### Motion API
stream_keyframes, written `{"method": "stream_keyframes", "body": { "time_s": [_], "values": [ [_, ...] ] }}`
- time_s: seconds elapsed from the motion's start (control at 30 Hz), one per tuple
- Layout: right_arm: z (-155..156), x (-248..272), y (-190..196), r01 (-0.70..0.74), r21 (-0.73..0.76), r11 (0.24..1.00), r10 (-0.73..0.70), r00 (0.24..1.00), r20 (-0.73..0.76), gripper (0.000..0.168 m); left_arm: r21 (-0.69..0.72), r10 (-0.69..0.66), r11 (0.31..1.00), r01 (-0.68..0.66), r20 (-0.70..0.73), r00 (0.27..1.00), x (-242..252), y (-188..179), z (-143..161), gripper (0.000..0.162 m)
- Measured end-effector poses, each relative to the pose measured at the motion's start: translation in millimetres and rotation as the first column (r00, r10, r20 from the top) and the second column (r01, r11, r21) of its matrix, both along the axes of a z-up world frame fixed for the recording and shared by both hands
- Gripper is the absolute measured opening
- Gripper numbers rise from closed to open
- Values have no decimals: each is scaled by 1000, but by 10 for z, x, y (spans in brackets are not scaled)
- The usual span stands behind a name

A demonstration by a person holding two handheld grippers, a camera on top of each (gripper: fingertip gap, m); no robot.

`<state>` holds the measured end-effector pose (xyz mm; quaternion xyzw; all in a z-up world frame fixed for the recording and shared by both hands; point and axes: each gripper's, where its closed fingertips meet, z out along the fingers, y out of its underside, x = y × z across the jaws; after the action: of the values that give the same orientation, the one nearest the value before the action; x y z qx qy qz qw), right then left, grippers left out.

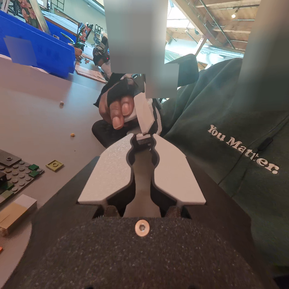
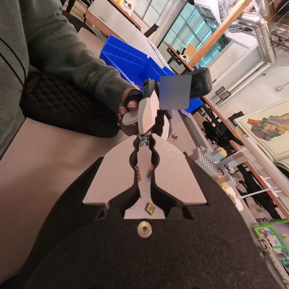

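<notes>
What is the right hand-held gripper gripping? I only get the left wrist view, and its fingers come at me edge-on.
Observer: A small grey brick, shut in the tips of the right hand-held gripper. Your left hand-held gripper pinches the same brick.
Operator: Any loose parts below it?
Observer: A red-brown brick lies on the table, seen through the gripper's gap.
Operator: Is there a guide around?
Observer: Yes, a booklet with a picture of a model lies far right, beyond a grey-and-blue build.
</notes>
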<state>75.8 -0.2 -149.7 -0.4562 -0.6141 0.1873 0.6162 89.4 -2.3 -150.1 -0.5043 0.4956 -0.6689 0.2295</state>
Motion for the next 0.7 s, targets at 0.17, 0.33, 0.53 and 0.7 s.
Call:
{"method": "stream_keyframes", "body": {
  "time_s": [0.17,0.33,0.53,0.7],
  "values": [
    [-33,1,13,17,30,999,-17,1000,10,9,-1,13,1000,-13,-12,1000,-6,24,-21,16],
    [-55,21,10,6,-15,1000,-6,999,33,9,13,17,1000,-17,-22,1000,8,21,-40,16],
    [-76,99,37,-11,-154,988,15,1000,23,5,99,71,993,-67,-44,996,23,77,-86,16],
    [6,245,175,24,-212,977,-39,997,-68,0,162,176,972,-169,-33,984,-122,281,-43,16]
  ]
}}
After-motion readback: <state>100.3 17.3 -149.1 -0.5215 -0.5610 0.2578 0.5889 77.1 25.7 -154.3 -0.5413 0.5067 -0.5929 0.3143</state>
